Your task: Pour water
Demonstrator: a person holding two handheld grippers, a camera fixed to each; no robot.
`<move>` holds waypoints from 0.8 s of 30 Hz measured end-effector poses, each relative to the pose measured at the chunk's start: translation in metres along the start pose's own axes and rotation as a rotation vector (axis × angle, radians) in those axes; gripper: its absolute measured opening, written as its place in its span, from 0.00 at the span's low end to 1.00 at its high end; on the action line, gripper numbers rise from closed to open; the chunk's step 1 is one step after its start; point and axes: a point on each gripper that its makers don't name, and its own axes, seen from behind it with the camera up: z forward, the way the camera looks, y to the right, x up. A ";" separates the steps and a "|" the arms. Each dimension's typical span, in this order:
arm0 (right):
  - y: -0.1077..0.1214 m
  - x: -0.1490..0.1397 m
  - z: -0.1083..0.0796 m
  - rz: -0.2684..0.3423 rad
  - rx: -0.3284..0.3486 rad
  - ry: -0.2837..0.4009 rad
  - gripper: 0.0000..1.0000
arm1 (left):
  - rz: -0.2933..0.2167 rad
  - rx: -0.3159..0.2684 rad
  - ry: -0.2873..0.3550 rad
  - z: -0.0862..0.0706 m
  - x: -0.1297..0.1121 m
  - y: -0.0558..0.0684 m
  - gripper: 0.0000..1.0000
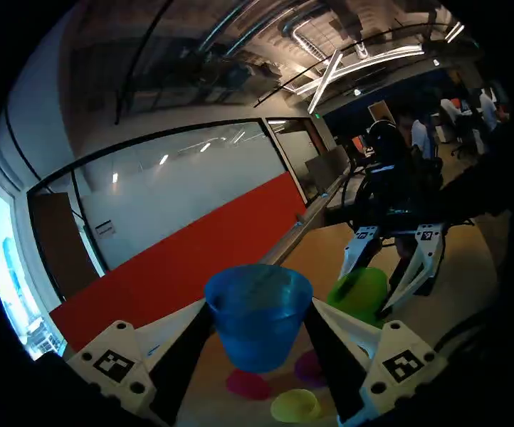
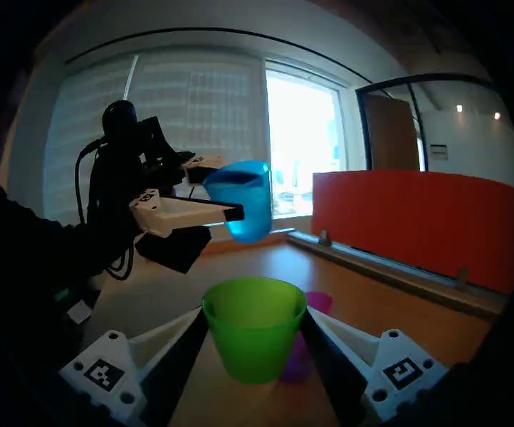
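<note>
Left hand-held gripper: clamps blue cup, high
Right hand-held gripper: clamps green cup
Risk: you tip early, rims apart, tabletop soaked

Red partition beside bright window; magenta cup, yellow cup on wood table.

Cup above, beyond second cup

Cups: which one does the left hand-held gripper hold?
The blue cup, in the left hand-held gripper; the green cup is in the right hand-held gripper, the yellow cup on the table.
</note>
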 end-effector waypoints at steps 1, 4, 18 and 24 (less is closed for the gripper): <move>-0.002 0.000 0.001 -0.002 0.004 -0.001 0.91 | 0.010 0.002 -0.001 0.000 0.000 0.000 0.84; -0.007 0.000 0.005 -0.005 0.017 -0.002 0.91 | 0.039 0.008 -0.006 0.001 0.002 -0.001 0.85; -0.017 -0.006 0.019 -0.002 0.052 -0.002 0.90 | 0.128 0.029 0.000 -0.004 0.013 -0.005 0.85; -0.021 -0.005 0.025 0.003 0.064 0.004 0.91 | 0.178 0.044 -0.001 -0.006 0.018 -0.007 0.85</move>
